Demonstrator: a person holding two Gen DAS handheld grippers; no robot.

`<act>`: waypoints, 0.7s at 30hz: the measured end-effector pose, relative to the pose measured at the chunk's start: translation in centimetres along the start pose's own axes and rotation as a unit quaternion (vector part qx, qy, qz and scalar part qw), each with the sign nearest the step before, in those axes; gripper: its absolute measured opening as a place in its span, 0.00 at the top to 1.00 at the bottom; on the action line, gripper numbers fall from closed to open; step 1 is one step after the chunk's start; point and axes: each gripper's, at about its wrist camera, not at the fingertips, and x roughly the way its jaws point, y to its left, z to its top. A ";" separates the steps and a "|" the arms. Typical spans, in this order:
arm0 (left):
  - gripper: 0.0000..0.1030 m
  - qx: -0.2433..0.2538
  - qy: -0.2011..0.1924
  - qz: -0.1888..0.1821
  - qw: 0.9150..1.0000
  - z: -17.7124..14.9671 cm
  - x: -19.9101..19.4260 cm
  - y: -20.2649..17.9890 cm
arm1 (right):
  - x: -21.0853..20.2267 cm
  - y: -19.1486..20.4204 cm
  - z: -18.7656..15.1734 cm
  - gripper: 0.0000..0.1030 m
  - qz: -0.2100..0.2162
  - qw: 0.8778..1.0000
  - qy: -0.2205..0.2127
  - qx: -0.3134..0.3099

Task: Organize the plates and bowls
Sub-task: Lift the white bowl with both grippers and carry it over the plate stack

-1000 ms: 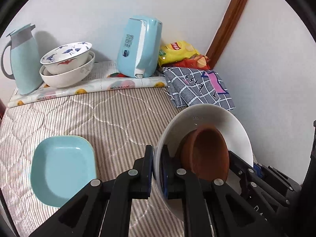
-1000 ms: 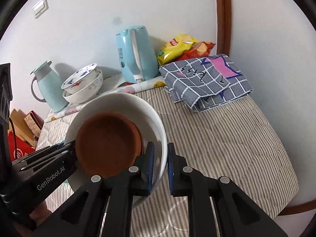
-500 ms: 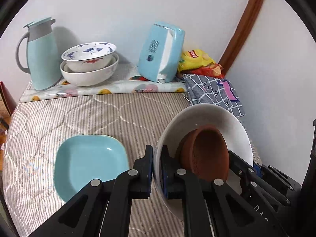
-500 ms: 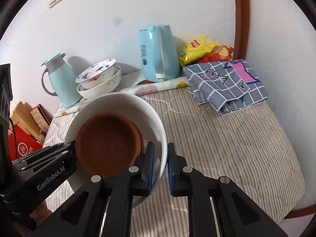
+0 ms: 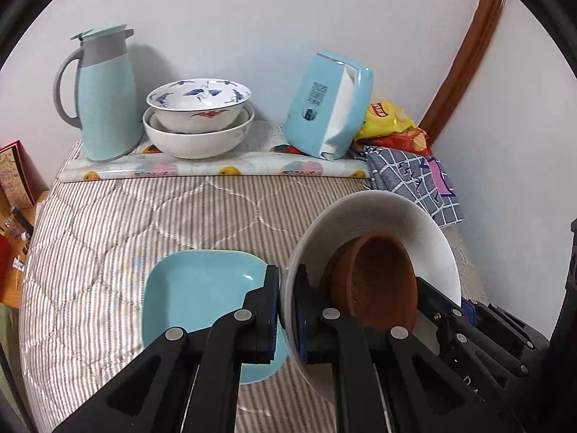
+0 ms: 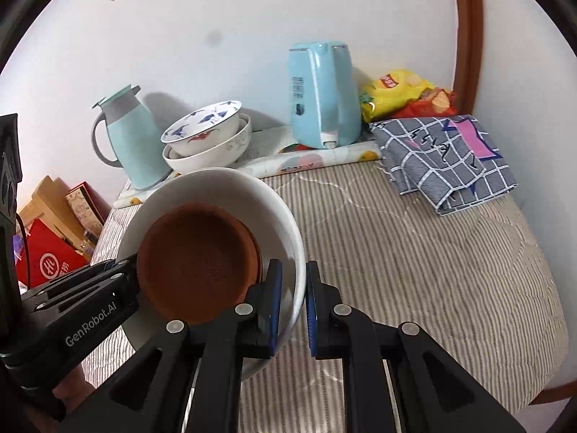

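Observation:
A white bowl (image 5: pixel 378 216) with a brown clay bowl (image 5: pixel 375 281) nested inside hangs tilted above the striped table cover. My left gripper (image 5: pixel 286 303) is shut on its near-left rim, one pad inside and one outside. My right gripper (image 6: pixel 294 299) is shut on the opposite rim of the white bowl (image 6: pixel 223 187), and the brown bowl (image 6: pixel 198 259) lies beside its inner finger. A light blue square plate (image 5: pixel 202 296) sits on the cover just left of and below the held bowl, partly hidden by the left fingers. Two stacked patterned bowls (image 5: pixel 196 119) stand at the back.
Along the back wall stand a pale blue jug (image 5: pixel 104 97), a blue kettle (image 5: pixel 328 104), a snack bag (image 5: pixel 393 122) and a folded checked cloth (image 6: pixel 447 158). Cardboard boxes (image 6: pixel 54 238) sit off the table's left side. The table edge drops away at the right (image 6: pixel 541 324).
Both grippers have carried the white bowl with the brown bowl leftwards across the table. The blue plate now lies right beside the left gripper. Both grips are unchanged.

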 end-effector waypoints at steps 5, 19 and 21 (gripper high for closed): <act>0.92 -0.005 0.000 0.004 1.000 0.2 -0.1 0.9 | 0.6 0.9 0.0 0.88 0.004 1.000 0.002 -0.004; 0.92 -0.012 0.004 0.008 1.000 0.4 0.2 3.0 | 1.8 2.6 0.1 0.89 0.010 1.000 0.006 -0.007; 0.92 -0.013 0.004 0.009 1.000 0.4 0.3 3.3 | 2.0 2.9 0.2 0.89 0.010 1.000 0.007 -0.009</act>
